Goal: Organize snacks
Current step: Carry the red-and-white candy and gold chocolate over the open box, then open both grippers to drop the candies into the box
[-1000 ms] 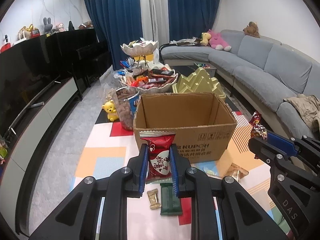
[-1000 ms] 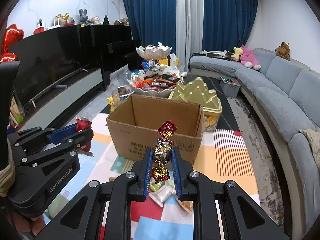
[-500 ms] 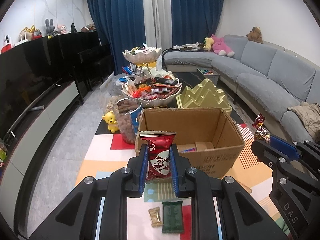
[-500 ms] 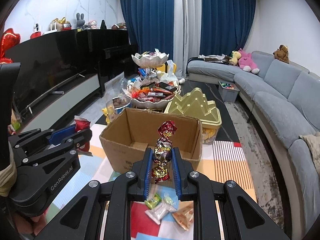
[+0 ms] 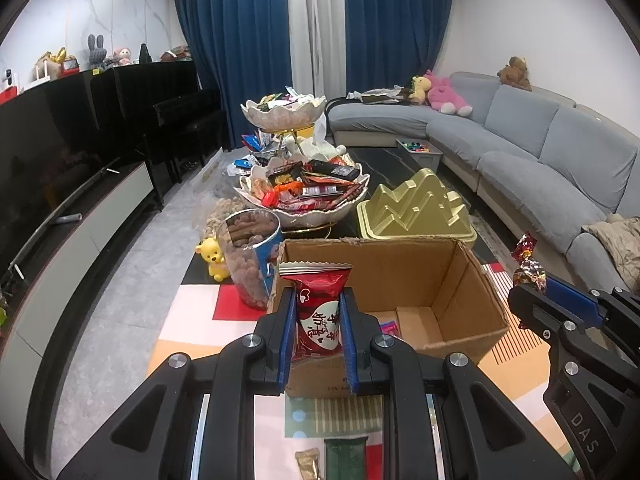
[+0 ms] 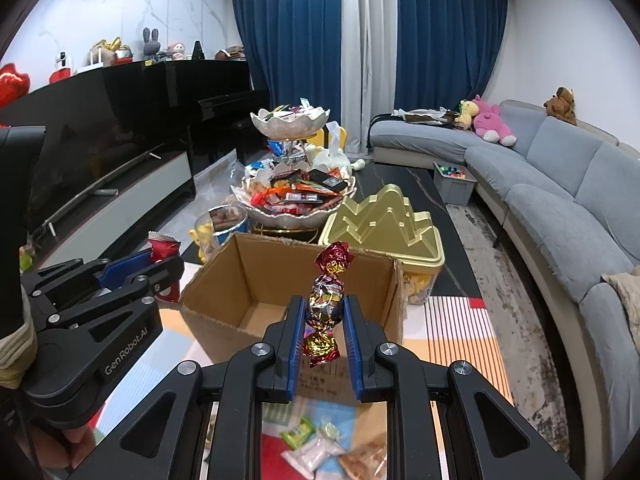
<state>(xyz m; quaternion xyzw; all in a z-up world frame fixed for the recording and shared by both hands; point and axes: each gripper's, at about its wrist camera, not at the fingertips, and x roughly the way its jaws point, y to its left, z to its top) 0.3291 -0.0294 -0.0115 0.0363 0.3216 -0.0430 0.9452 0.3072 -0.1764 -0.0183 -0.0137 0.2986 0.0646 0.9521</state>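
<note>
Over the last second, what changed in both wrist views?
Both hand-held grippers advanced toward the cardboard box, which now looms larger with its inside floor visible. The loose snacks on the mat slid toward the bottom edge. Unchanged: left hand-held gripper stays clamped on the red snack packet, right hand-held gripper on the foil-wrapped candy; nothing released.

My left gripper (image 5: 317, 334) was matte black plastic with blue finger pads and round silver screws at its pivots, white "GenRobot.AI" lettering on its side (seen from the right wrist). My right gripper (image 6: 322, 332) matched it, marked "DAS". A beige knit cuff (image 6: 14, 354) covered my left wrist.
</note>
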